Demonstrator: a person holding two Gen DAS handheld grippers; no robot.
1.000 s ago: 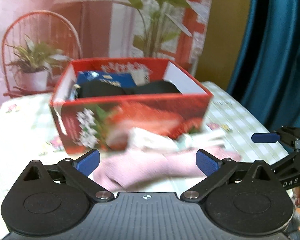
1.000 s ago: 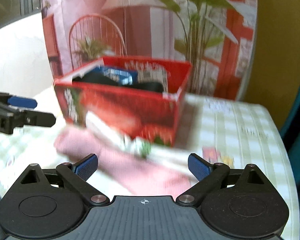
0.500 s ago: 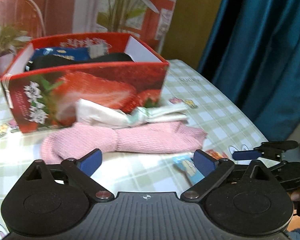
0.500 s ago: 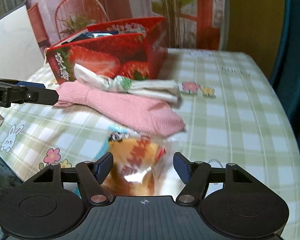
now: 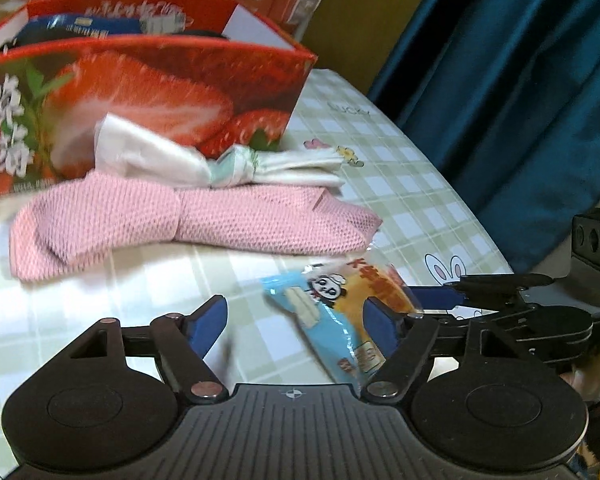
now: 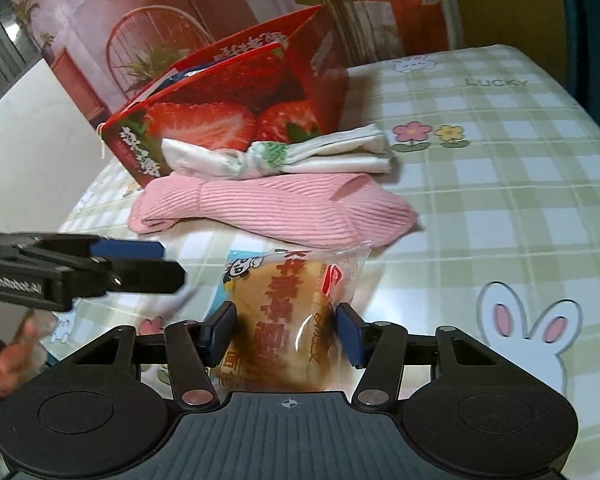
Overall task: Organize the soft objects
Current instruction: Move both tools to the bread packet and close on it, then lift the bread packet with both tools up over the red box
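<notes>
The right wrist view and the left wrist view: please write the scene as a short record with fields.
surface: table with a green checked cloth
box: red strawberry box, open at the top, at the back
cloths: pink cloth in front of the box, white cloth lying on it
snack: bread packet on the table, nearest the cameras
right gripper: jaws closing, a pad at each side of the packet
left gripper: jaws closing, the packet's end between them
</notes>
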